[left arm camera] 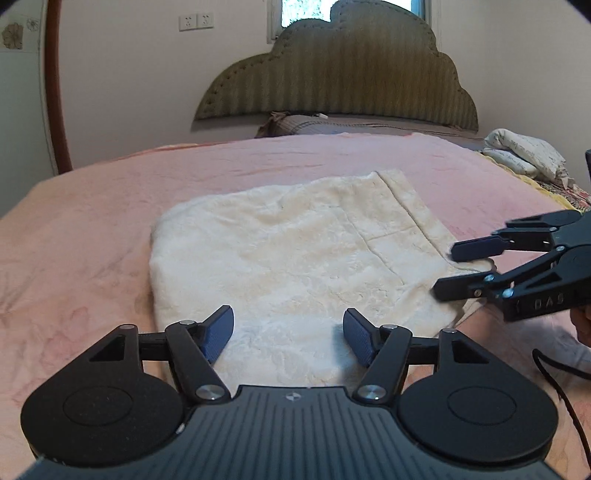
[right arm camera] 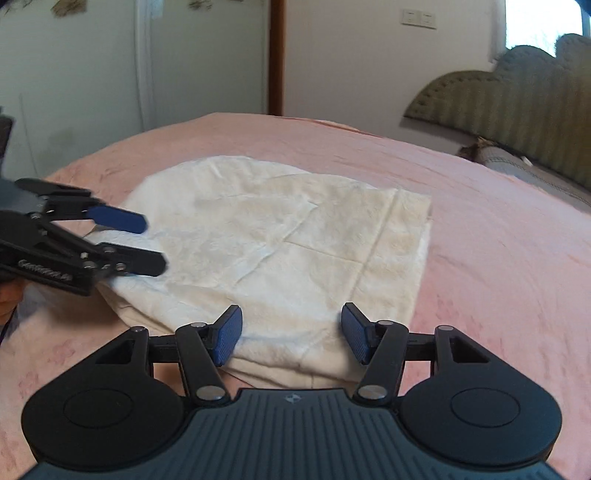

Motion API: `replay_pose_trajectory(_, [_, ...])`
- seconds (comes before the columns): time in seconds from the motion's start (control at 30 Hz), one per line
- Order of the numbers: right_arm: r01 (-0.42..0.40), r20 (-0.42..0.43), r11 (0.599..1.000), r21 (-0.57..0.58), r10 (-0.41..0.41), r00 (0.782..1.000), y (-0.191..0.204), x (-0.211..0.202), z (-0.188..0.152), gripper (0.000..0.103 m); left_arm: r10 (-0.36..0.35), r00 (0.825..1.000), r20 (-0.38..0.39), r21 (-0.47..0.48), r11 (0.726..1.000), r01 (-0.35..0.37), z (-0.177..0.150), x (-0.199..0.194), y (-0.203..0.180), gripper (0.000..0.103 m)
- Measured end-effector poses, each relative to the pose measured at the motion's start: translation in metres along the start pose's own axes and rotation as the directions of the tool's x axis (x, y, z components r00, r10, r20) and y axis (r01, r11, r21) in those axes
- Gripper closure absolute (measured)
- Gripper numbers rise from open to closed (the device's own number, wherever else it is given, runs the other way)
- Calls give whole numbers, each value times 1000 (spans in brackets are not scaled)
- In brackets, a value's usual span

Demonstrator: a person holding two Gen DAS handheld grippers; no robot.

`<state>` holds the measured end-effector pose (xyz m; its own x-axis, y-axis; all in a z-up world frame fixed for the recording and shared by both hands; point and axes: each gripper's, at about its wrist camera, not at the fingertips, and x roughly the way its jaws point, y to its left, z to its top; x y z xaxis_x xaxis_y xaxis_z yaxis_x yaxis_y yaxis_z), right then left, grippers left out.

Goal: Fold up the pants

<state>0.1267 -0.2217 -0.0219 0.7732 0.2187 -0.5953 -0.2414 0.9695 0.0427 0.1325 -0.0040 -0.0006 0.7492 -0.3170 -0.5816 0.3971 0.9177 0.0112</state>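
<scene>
Where the cream pants (left arm camera: 288, 251) fold, under-layers stay hidden.

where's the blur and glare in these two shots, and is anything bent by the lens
Left wrist view: the right gripper at the right edge is motion-smeared, the window is blown out, and the pink bedspread bulges with fisheye curve. Right wrist view: the left gripper is smeared, the cream pants stay fairly sharp, and the corners are dark.

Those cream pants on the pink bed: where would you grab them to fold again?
Probably the near edge of the cream pants, one corner per gripper, coming in low from the near side. They lie flat, already folded, and both the left gripper and right gripper sit open over that edge.
</scene>
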Motion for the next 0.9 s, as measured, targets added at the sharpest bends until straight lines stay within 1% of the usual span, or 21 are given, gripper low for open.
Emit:
replay_pose_trajectory(0.03, [13,3,999,38,-13,1000,-2,-4,1,45,3,1000,15,-15,1000,-2,0,-3,2,31])
replay_pose_trajectory(0.07, [27,19,997,66,-28,999,-2,-10,3,44,0,1000,22,-31,1000,0,-2,-4,5,27])
replay_pose_trajectory(0.13, [13,51,997,77,-17,999,-1,-18,0,44,-6,1000,-1,-53,999,6,-5,5,9,25])
replay_pose_trajectory(0.17, [6,42,997,71,-9,999,0,-15,-2,44,0,1000,5,-43,999,0,-9,7,8,23])
replay_pose_trajectory(0.23, [34,19,999,34,-35,999,4,-5,-8,44,30,999,25,2,1000,-31,-11,7,1,22])
replay_pose_trajectory(0.3, [45,35,999,28,-46,998,5,-5,-11,44,66,997,43,37,997,-68,-10,-1,-8,23])
replay_pose_trajectory(0.33, [63,31,997,42,-64,997,7,-8,-9,44,68,996,54,48,996,-71,-10,-3,-10,20])
replay_pose_trajectory(0.37, [91,34,995,48,-93,995,12,-11,-7,44,65,996,54,52,996,-68,-13,-3,-12,14])
replay_pose_trajectory(0.43, [120,71,992,41,-123,990,21,-21,-8,44,84,995,53,55,995,-87,-18,1,-15,11])
replay_pose_trajectory(0.47, [117,74,992,39,-120,990,26,-23,-10,44,100,993,55,57,993,-104,-20,2,-17,9])
replay_pose_trajectory(0.5, [113,60,993,29,-115,992,31,-20,-13,43,115,992,54,54,992,-118,-19,3,-18,7])
replay_pose_trajectory(0.53, [137,48,991,-2,-137,989,36,-15,-17,43,126,991,46,44,991,-128,-18,4,-19,6])
replay_pose_trajectory(0.6, [180,68,983,-48,-176,982,44,-10,-24,41,143,989,36,19,989,-144,-17,6,-20,5])
replay_pose_trajectory(0.7, [183,61,983,-12,-182,981,43,-9,-20,39,171,984,43,6,985,-172,-19,7,-23,1])
replay_pose_trajectory(0.73, [184,60,983,-9,-183,981,43,-8,-19,37,181,983,45,9,983,-181,-19,7,-25,0])
replay_pose_trajectory(0.77, [185,64,983,-11,-184,981,43,-6,-20,35,186,982,44,10,982,-187,-19,8,-25,0])
replay_pose_trajectory(0.9, [192,75,981,-5,-192,979,44,-5,-22,33,189,981,39,3,982,-190,-19,8,-25,0])
